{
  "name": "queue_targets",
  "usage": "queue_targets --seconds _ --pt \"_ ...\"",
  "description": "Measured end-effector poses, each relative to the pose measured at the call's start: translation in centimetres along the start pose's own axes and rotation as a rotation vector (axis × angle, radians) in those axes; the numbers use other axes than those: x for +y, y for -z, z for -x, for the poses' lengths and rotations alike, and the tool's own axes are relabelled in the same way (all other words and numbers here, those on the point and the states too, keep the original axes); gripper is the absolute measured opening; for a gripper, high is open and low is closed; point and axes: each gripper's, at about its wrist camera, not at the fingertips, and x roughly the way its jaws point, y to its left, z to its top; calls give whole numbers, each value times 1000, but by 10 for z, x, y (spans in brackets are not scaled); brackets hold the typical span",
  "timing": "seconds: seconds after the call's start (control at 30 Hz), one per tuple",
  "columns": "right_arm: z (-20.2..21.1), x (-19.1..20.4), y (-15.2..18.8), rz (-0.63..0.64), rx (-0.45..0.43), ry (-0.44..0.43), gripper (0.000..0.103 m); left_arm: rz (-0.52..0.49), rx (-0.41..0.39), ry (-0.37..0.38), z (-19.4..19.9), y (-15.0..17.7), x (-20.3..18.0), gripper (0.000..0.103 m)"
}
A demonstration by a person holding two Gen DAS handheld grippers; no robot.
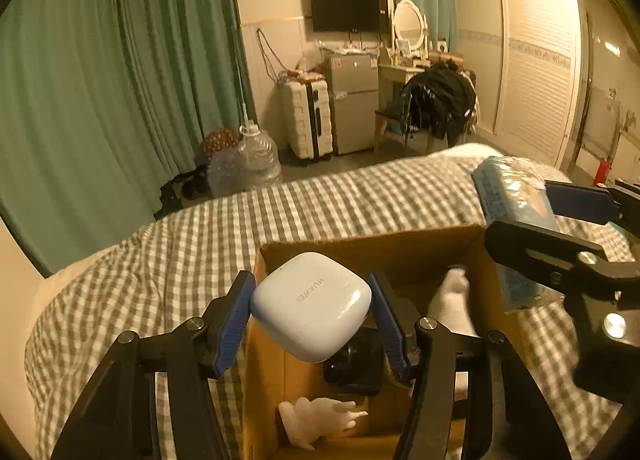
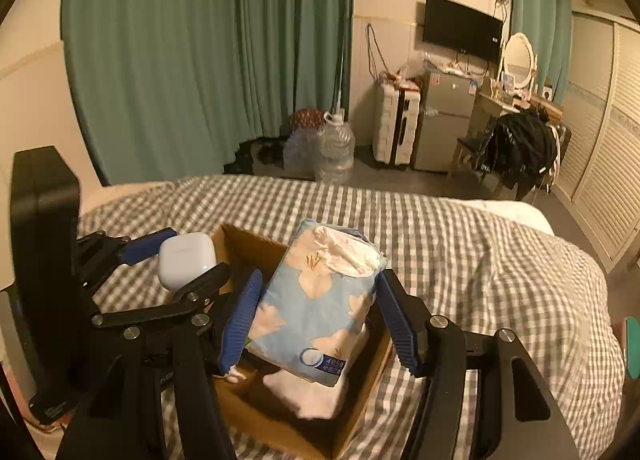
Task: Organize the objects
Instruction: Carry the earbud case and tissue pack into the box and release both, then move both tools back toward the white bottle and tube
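Observation:
My left gripper (image 1: 312,314) is shut on a white Huawei earbud case (image 1: 311,306) and holds it above the open cardboard box (image 1: 264,344) on the bed. The case also shows in the right wrist view (image 2: 186,260). My right gripper (image 2: 320,320) is shut on a blue flowered tissue pack (image 2: 316,308), held over the same box (image 2: 240,244). The pack shows at the right of the left wrist view (image 1: 516,203). Inside the box lie a white sock (image 1: 454,300), a black round object (image 1: 356,364) and a small white hand-shaped item (image 1: 320,418).
The box sits on a grey-and-white checked bedspread (image 2: 460,252). Beyond the bed are green curtains (image 1: 100,79), water jugs (image 1: 256,159), a white suitcase (image 1: 308,119), a small fridge (image 1: 354,99) and a chair with black clothes (image 1: 440,99).

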Motion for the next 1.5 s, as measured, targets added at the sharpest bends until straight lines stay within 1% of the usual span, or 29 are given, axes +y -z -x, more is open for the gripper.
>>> queue_targets --seconds 0.1,0.2,0.27,0.33,0.43,0.57,0.6,0.67,0.73,0.77,0.8,0.93,1.03,1.1,1.27,1.37,1.5 --pt "-28 -3 8 -3 33 8 59 -3 44 -9 -21 11 3 59" --pt "-49 -5 21 -11 79 6 59 13 80 13 -34 19 5 60" --pt "-58 -8 26 -11 97 19 59 6 91 13 -41 23 2 60" --pt "-62 -11 30 -18 109 16 59 -10 107 15 -44 29 -3 59" --pt "-60 -14 33 -38 103 9 59 -27 122 27 -47 36 -8 60" --pt "-58 -23 38 -81 84 -35 65 -49 122 31 -47 38 -15 60" --pt "-56 -20 38 -88 81 -38 71 -49 124 31 -46 39 -14 60" --pt "-54 -22 38 -100 70 -40 78 -45 128 39 -46 39 -15 62" --pt "-50 -24 37 -109 56 -46 80 -41 119 25 -40 38 -14 73" --pt "-49 -23 36 -111 52 -46 82 -36 108 10 -36 38 -13 83" --pt "-46 -22 36 -113 47 -43 83 -32 99 2 -34 36 -12 86" --pt "-29 -20 33 -123 27 -34 84 6 63 14 -5 30 -6 92" --pt "-4 -14 32 -125 3 -39 88 28 31 16 22 25 -1 93" --pt "18 -11 33 -114 -23 -39 88 36 12 11 41 24 2 96" --pt "76 2 28 -70 -80 -9 88 40 -39 -33 95 18 8 97" --pt "115 8 24 -55 -122 3 89 61 -64 -56 128 13 12 100" --pt "163 17 27 -39 -170 23 92 72 -99 -61 167 15 14 101"
